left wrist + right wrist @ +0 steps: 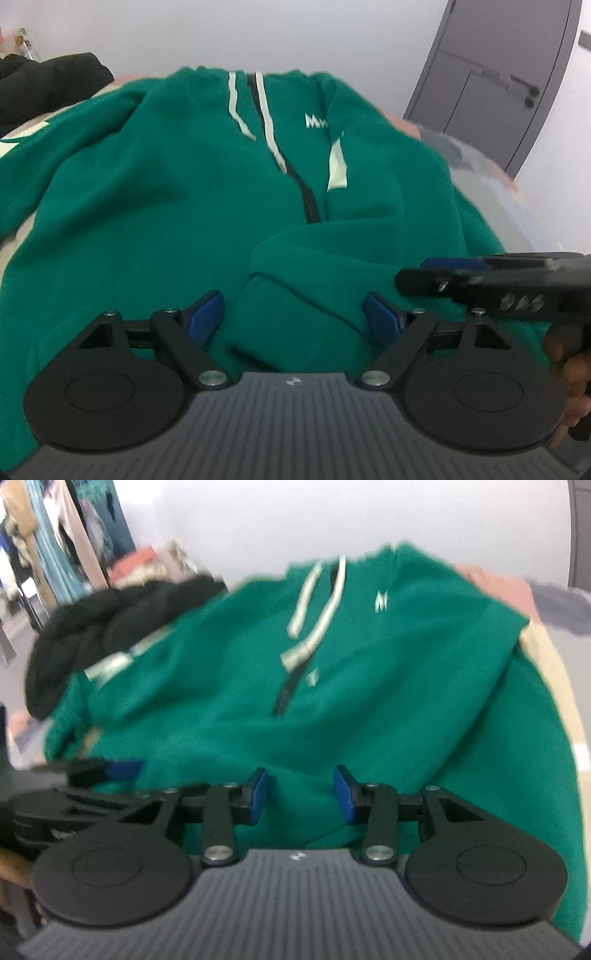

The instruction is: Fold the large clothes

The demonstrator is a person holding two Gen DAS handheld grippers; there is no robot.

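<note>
- Left gripper (pixel 293 314): blue pads spread wide, a raised fold of the green hoodie (pixel 184 206) sits between them, but the pads don't look like they're pressing on it yet.
- Right gripper (pixel 299 794): jaws about half apart, fabric of the near hem between the pads; too blurry to tell if they're actually pinching it or just poised over it.
- The hoodie lies front-up across the bed (pixel 517 206), hood toward the far edge, bottom hem at the near edge where both grippers are.
- Step, I'd say: grabbing the hem for the first fold. Next move needs both jaws closed on the hem before any lift, otherwise the thick fleece slips out.
- The left view shows a grey door (pixel 491 85) and a hand (pixel 570 373) on the other tool; the right view shows a black jacket (pixel 110 627) at the far-left edge and hanging clothes (pixel 48 535) behind.
</note>
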